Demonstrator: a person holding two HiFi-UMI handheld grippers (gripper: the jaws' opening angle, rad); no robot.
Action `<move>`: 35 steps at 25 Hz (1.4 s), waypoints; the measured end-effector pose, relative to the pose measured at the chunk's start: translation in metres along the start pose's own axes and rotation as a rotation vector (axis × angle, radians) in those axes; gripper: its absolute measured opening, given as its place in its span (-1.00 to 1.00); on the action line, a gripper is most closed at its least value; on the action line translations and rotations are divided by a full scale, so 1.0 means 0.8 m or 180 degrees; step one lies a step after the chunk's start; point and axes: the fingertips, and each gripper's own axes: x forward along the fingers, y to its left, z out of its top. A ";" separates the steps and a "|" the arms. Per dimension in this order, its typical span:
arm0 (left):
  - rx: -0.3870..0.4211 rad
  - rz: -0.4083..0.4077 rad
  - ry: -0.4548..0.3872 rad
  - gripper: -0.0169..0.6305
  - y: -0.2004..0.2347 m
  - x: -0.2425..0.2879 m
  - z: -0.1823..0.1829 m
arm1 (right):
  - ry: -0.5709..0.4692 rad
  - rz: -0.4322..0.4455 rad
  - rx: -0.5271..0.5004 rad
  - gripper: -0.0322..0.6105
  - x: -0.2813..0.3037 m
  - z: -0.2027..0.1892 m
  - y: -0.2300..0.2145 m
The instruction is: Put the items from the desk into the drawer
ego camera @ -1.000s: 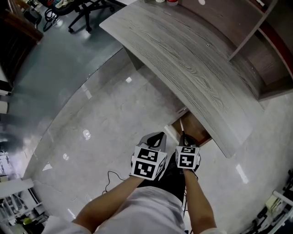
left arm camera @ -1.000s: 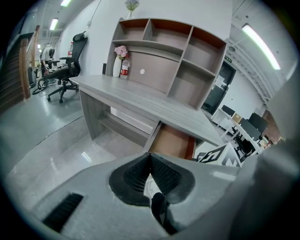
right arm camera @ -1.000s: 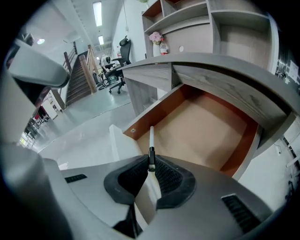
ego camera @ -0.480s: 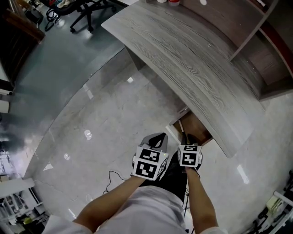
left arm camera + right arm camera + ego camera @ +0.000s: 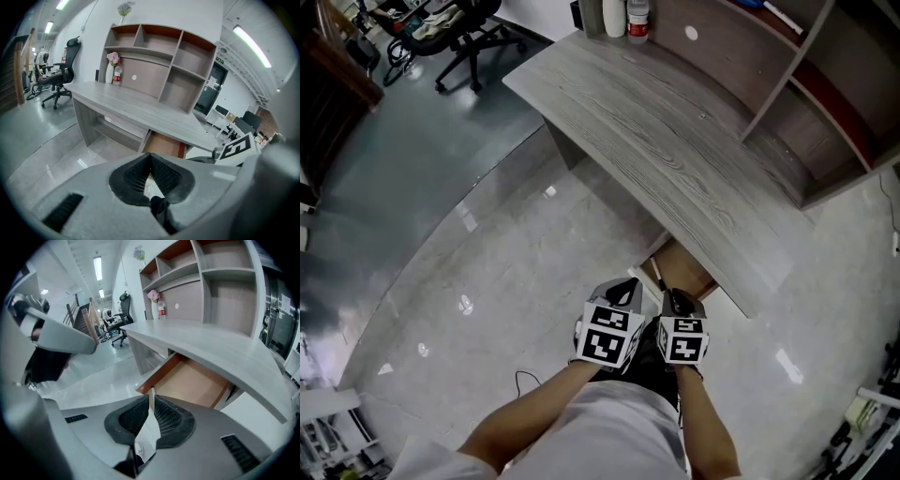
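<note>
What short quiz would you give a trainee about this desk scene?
1. Name two items standing at the far end of the grey wood-grain desk.
2. The brown wooden drawer under it is: A) shut; B) open, nothing visible inside; C) full of books.
3. True or false: the right gripper is nearer the drawer than the left gripper.
Key: 1. white vase with pink flowers, red-labelled plastic bottle; 2. B; 3. true.

The person wears a white short-sleeved top (image 5: pixel 591 431) and black trousers (image 5: pixel 654 364). The left gripper (image 5: pixel 623 284) and the right gripper (image 5: pixel 675 302) are pale grey moulded plastic, each with black ribbed pads (image 5: pixel 165 176) and a white cube (image 5: pixel 607 336) bearing black square markers.
</note>
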 end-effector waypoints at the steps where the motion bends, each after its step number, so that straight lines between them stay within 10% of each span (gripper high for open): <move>1: 0.0018 -0.0022 -0.0014 -0.94 -0.004 -0.002 0.003 | -0.0061 0.0001 0.0008 -0.81 -0.009 0.009 0.002; 22: 0.0434 -0.0374 -0.0541 -0.94 -0.064 -0.070 0.069 | -0.1122 0.0046 -0.0109 -0.89 -0.177 0.149 0.047; 35: 0.0491 -0.0381 -0.0595 -0.94 -0.076 -0.084 0.077 | -0.1194 0.0109 -0.0121 -0.89 -0.193 0.155 0.051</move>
